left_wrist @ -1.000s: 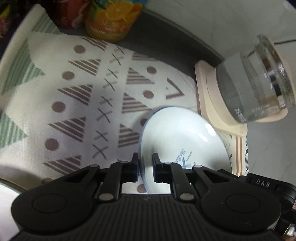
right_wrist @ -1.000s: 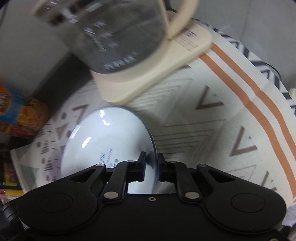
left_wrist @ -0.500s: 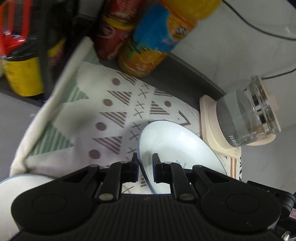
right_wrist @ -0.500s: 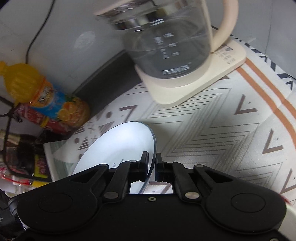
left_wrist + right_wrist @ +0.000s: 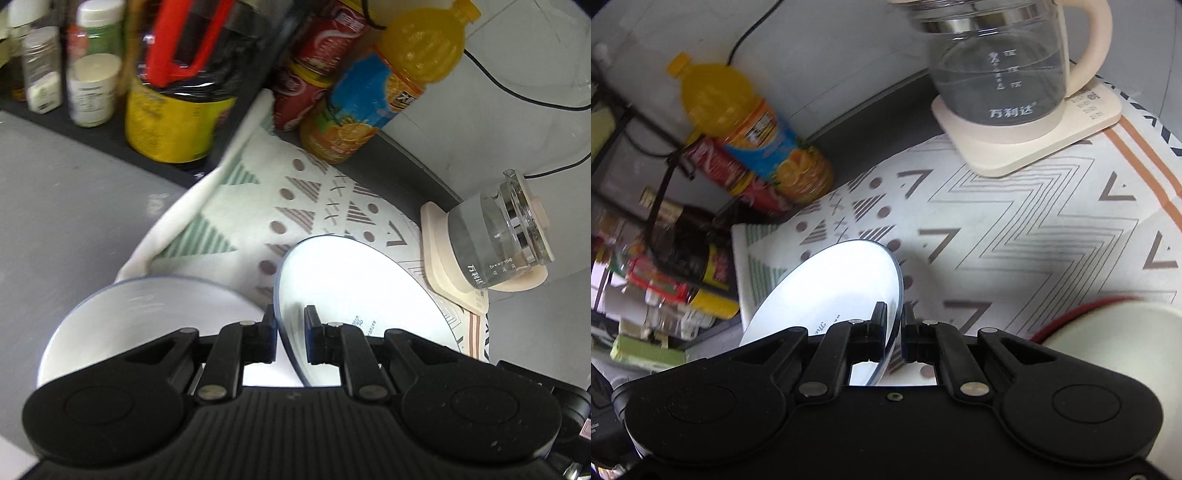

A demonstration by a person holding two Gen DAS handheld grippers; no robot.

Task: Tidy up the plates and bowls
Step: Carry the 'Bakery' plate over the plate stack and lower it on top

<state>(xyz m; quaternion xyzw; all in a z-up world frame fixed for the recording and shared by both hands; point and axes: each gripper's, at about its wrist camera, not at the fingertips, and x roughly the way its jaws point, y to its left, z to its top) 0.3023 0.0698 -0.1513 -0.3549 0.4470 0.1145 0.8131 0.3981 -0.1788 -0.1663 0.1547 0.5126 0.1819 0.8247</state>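
A home kitchen. On the grey tabletop (image 5: 74,206): a clear glass electric kettle (image 5: 1001,70) on a cream base, an orange-juice bottle (image 5: 373,92), red cola cans (image 5: 310,74), a dark sauce jug with a red handle (image 5: 181,85), white-capped spice jars (image 5: 92,88), and a patterned cloth mat (image 5: 1015,229).

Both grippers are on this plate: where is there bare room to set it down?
Free: the zigzag part of the cloth, between the kettle base and the plate. Crowded: bottles and jars at the cloth's far left end; another plate lies beside the left gripper.
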